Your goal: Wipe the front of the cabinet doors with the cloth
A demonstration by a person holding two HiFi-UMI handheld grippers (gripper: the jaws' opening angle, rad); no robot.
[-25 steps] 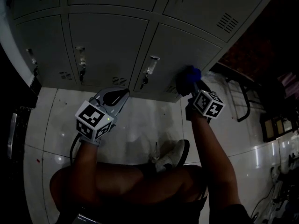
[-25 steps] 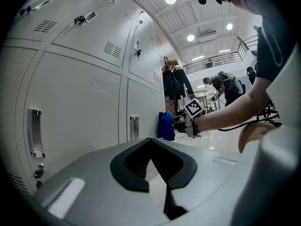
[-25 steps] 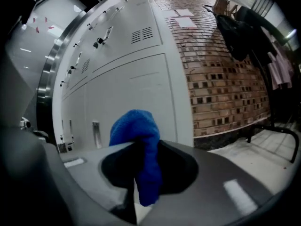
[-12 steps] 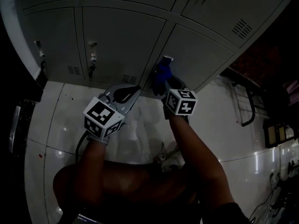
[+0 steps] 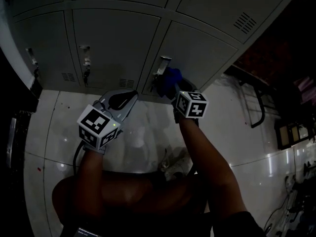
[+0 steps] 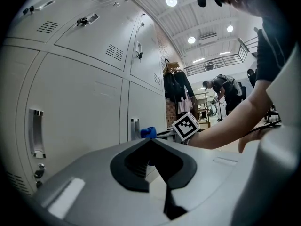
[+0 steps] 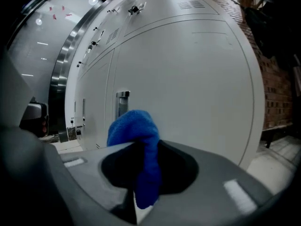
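Nearest the head camera were the person's bare legs and a shoe on the glossy white floor. Both forearms reached forward. The left gripper hung over the floor, short of the lockers and well apart from the cloth. Its jaws were pressed together with nothing between them.

The right gripper was further out, and its jaws pinched a blue cloth. The cloth's bunched end stuck up past the jaw tips.

The cloth sat at the lower right cabinet door, just beside its vertical handle. Whether it touched the door could not be told. The handle stood right behind the cloth.

The neighbouring door had nothing in front of it. Far back in the left gripper view were hanging clothes and another person.
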